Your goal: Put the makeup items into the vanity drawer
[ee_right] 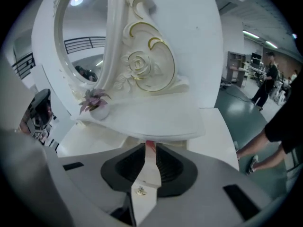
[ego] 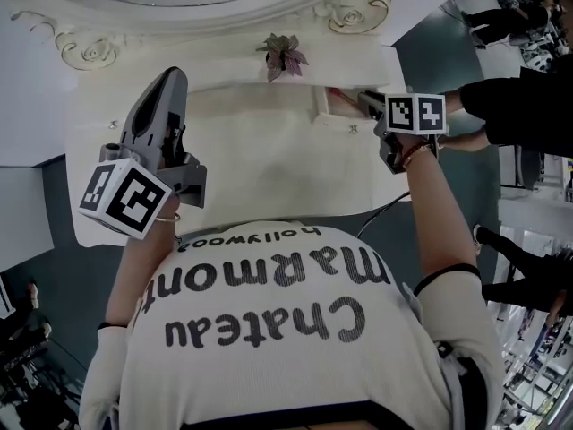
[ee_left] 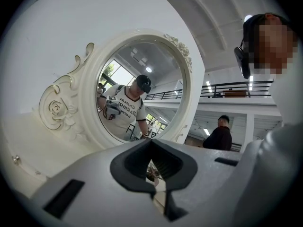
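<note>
The white vanity (ego: 260,164) has a small drawer (ego: 324,113) pulled out under its upper shelf at the right. A red item (ego: 336,91) shows inside the drawer, and again past the jaws as a red item (ee_right: 150,146). My right gripper (ego: 363,99) reaches in from the right. Its jaws are shut on the drawer front (ee_right: 144,176), a white panel with a small gold knob (ee_right: 140,190). My left gripper (ego: 170,74) hangs raised over the left of the tabletop, aimed at the mirror (ee_left: 137,86). In its own view the left gripper (ee_left: 151,143) is shut and holds nothing.
A small pink plant (ego: 283,55) in a white pot stands on the upper shelf below the mirror, left of the drawer. A second person in black (ego: 515,106) stands close at the right of the vanity. The vanity's front edge lies against my body.
</note>
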`<state>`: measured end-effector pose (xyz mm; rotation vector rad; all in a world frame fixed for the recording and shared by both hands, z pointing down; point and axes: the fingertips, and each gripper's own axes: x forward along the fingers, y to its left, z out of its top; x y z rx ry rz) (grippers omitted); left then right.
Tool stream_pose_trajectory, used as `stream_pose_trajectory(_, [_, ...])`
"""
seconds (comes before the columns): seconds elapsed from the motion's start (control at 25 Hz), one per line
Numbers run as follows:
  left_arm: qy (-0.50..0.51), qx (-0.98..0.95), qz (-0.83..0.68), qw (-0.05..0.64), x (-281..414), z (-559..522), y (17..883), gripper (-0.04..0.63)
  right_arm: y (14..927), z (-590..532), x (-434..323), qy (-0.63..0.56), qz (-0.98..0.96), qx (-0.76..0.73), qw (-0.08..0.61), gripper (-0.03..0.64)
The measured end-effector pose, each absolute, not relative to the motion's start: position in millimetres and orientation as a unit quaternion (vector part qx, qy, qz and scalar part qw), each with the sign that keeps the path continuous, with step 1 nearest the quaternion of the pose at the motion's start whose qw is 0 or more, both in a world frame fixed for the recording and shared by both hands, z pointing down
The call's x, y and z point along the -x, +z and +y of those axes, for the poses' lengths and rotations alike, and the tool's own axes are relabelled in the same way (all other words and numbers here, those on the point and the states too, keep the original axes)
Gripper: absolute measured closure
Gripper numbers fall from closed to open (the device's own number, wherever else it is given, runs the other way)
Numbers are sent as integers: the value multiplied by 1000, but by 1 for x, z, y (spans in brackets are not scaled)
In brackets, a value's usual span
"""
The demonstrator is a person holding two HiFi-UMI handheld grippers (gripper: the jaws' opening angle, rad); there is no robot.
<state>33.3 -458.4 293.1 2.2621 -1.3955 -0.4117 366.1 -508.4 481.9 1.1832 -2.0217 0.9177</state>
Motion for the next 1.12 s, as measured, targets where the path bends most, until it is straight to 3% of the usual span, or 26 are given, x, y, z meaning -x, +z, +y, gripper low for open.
stream_pose_trajectory(0.2, [-140,-839,-473,228,-53,-461,295,588,459,-495,-353,369,-755,-490,230,540])
stream_pose_trajectory(0.52, [-103,-884,-395,230,-109,-460,310,588,424,-467,-325,384,-733,-559,41,555])
stream_pose_trajectory(0.72, [-76,-906,-348,227,-139,-448,317,588,388,-442,-307,332,-745,-577,-32,562])
stream_pose_trajectory(0.84, [-65,-918,-324,220,-152,-441,319,588,365,-428,-307,284,-743,-603,-63,568])
stream_pose_trajectory(1.12, [-57,-933,-287,211,-160,-424,317,588,336,-395,-317,185,-726,-659,-64,572])
